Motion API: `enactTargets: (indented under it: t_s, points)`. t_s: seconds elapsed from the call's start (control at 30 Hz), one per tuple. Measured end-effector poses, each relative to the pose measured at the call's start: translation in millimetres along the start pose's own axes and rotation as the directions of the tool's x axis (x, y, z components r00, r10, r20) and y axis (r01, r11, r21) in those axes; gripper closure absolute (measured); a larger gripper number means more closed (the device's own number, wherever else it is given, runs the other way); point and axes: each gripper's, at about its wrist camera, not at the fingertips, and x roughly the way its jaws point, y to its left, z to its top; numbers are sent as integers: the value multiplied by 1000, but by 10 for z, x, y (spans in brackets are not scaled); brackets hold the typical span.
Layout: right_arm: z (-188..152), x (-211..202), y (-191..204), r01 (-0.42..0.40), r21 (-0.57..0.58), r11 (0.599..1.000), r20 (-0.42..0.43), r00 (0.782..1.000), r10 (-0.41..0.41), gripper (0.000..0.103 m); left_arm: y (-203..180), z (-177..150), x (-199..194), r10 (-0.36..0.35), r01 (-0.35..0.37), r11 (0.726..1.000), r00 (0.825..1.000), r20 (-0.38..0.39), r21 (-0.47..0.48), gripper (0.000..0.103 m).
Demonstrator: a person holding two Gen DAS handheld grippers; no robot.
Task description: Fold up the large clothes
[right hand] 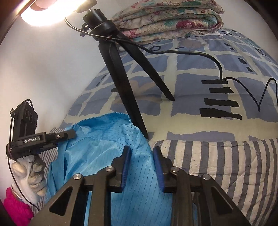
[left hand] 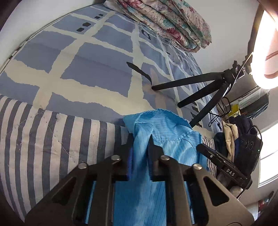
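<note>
A light blue pinstriped garment (left hand: 166,132) lies bunched at the near edge of the bed, over a striped quilt (left hand: 52,139). In the left wrist view, my left gripper (left hand: 140,139) is shut on a fold of it, and cloth runs down between the fingers. In the right wrist view, the same garment (right hand: 97,139) fills the gap between the blue pads of my right gripper (right hand: 141,148), which pinch a thicker bunch. A white-gloved hand (right hand: 33,170) with a pink sleeve holds the left gripper at the far left of that view. Both grippers sit close together on the garment's upper edge.
A black tripod (right hand: 121,87) carrying a lit ring light (right hand: 43,13) stands on the blue checked sheet (left hand: 97,69), just beyond the garment. Its cable (right hand: 217,60) trails right across the bed. A folded floral quilt (left hand: 170,22) lies at the far end. A white wall is on the left.
</note>
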Motion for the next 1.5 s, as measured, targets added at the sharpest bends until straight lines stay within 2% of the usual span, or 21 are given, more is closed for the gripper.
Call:
enactTargets:
  t_s: [0.03, 0.13, 0.27, 0.37, 0.4, 0.47, 0.5, 0.57, 0.63, 0.77, 0.8, 0.87, 0.9, 0.93, 1.0, 1.1, 1.23, 1.33, 1.5]
  points:
    - [13, -32, 23, 6, -2, 1000, 13, 1000, -6, 90, -24, -14, -30, 0, 0, 1000, 1000, 9, 15, 97]
    - [63, -146, 91, -5, 10, 1000, 52, 999, 4, 101, -123, -54, -158, 8, -11, 998, 999, 39, 66, 99]
    - [72, -338, 238, -13, -10, 1000, 93, 996, 14, 103, -247, -120, -389, -11, 4, 995, 997, 75, 95, 100]
    - [23, -442, 347, -16, -74, 997, 99, 995, 24, 103, -411, -189, -589, -36, 19, 988, 993, 108, 153, 101]
    - [-9, -458, 366, 0, -101, 995, 94, 996, 9, 97, -489, -221, -653, -30, 8, 983, 993, 117, 185, 101]
    - [-43, -452, 354, 40, -135, 990, 82, 996, -29, 67, -589, -258, -734, -19, -10, 976, 991, 130, 218, 101]
    - [-62, -463, 307, 56, -126, 990, 94, 995, -45, 59, -623, -269, -765, -23, -9, 973, 990, 136, 229, 101]
    - [-57, -427, 173, 49, -88, 995, 88, 995, -41, 59, -661, -285, -782, -17, -19, 970, 989, 144, 244, 101]
    - [-37, -336, 41, 41, -26, 999, 66, 997, -40, 49, -665, -280, -740, 4, -38, 969, 990, 138, 242, 101]
    - [-38, -177, -2, 20, 2, 1000, 48, 999, -20, 48, -647, -259, -643, 14, -48, 967, 991, 133, 251, 101]
    - [-35, -111, 18, 2, -2, 1000, 32, 999, -2, 49, -637, -251, -618, 15, -48, 968, 991, 132, 247, 101]
    - [-47, 6, 102, -15, -23, 1000, -1, 1000, 15, 73, -614, -244, -580, 22, -55, 969, 990, 136, 242, 101]
    - [-53, 33, 165, -11, -40, 999, -13, 1000, 11, 96, -610, -246, -569, 30, -63, 969, 989, 142, 240, 101]
    - [-73, 21, 235, 11, -65, 998, -2, 1000, -11, 100, -600, -249, -563, 28, -62, 970, 989, 144, 236, 101]
    - [-111, -81, 371, 45, -105, 993, 36, 998, -41, 103, -588, -275, -595, 12, -47, 973, 988, 152, 227, 101]
    - [-128, -365, 491, 94, -97, 991, 111, 990, -83, 103, -628, -346, -735, 3, -42, 972, 986, 169, 230, 101]
    - [-190, -846, 697, 118, -117, 986, 205, 974, -93, 103, -723, -502, -1028, -16, -36, 967, 980, 199, 254, 101]
    - [-318, -1176, 892, 134, -159, 978, 240, 966, -93, 103, -785, -665, -1325, -34, -27, 965, 974, 225, 262, 101]
    - [-683, -1754, 1199, 145, -230, 962, 264, 961, -82, 103, -835, -1199, -1959, -49, -20, 963, 968, 248, 270, 101]
